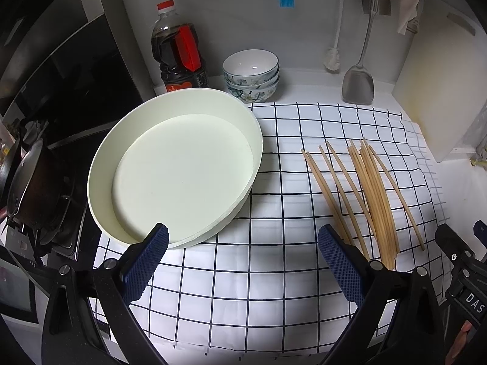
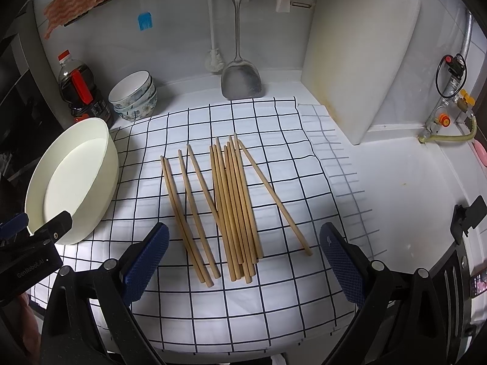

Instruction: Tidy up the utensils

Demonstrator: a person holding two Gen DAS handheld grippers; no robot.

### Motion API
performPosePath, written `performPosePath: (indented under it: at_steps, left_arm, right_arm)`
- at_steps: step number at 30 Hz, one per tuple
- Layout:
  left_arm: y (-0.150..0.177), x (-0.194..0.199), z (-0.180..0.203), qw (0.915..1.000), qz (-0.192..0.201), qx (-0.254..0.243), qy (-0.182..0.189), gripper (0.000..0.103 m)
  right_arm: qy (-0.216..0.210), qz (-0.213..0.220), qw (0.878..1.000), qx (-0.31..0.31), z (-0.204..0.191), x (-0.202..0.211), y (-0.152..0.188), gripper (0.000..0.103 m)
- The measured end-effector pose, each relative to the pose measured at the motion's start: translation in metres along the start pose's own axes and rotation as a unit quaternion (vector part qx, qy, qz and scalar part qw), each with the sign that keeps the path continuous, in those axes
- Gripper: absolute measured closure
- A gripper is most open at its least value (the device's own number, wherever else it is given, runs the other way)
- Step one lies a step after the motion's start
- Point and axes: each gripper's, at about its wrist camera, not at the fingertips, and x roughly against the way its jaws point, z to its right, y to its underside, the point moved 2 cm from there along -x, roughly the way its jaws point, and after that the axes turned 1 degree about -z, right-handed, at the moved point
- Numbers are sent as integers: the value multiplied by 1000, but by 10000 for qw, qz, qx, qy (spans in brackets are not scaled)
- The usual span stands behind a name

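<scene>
Several wooden chopsticks (image 2: 231,206) lie loosely side by side on a white cloth with a dark grid (image 2: 274,158); they also show at the right of the left wrist view (image 1: 371,191). A round, empty, cream-white container (image 1: 182,164) sits on the cloth's left part, and shows in the right wrist view (image 2: 73,176). My left gripper (image 1: 243,261) is open and empty above the cloth, between container and chopsticks. My right gripper (image 2: 243,261) is open and empty, just in front of the near ends of the chopsticks.
Stacked patterned bowls (image 1: 251,74), a dark sauce bottle (image 1: 178,51), a hanging metal spatula (image 2: 240,79) and a brush (image 2: 214,57) stand at the back wall. A white cutting board (image 2: 359,60) leans at the right. A stove with a pan (image 1: 27,182) is at the left.
</scene>
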Motion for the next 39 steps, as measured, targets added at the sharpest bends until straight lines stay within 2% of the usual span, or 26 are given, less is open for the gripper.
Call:
performPosePath:
  at_steps: [39]
  left_arm:
    - [0, -2, -7, 10000, 19, 9, 10, 6]
  right_arm:
    - [-16, -6, 10000, -19, 0, 3, 2, 8]
